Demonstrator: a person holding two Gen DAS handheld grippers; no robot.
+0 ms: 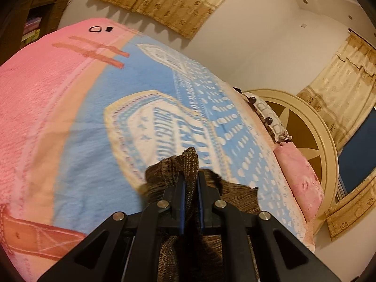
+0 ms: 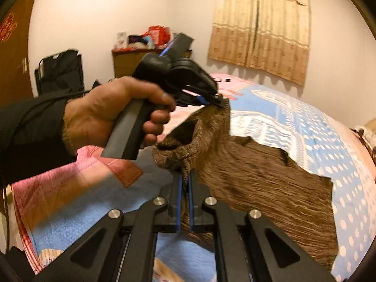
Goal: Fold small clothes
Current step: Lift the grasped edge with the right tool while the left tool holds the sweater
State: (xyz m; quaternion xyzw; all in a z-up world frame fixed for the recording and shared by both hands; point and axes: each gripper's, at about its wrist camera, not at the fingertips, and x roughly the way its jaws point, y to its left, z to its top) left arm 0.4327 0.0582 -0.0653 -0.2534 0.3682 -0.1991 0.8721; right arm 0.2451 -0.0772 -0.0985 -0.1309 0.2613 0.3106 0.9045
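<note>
A small brown knit garment (image 2: 258, 178) hangs lifted over the bed, its lower part trailing on the blanket. My right gripper (image 2: 185, 176) is shut on its near edge by the neck opening. My left gripper (image 1: 189, 176) is shut on another edge of the same brown garment (image 1: 188, 162). In the right wrist view the left gripper (image 2: 217, 99) shows above, held by a hand, pinching the garment's top corner. The cloth stretches between the two grippers.
A pink and blue patterned blanket (image 1: 82, 122) covers the bed. Pillows (image 1: 303, 178) and a round cream headboard (image 1: 329, 155) lie at the right. Beige curtains (image 2: 258, 23), a wooden cabinet (image 2: 131, 61) and a black chair (image 2: 61, 70) stand by the walls.
</note>
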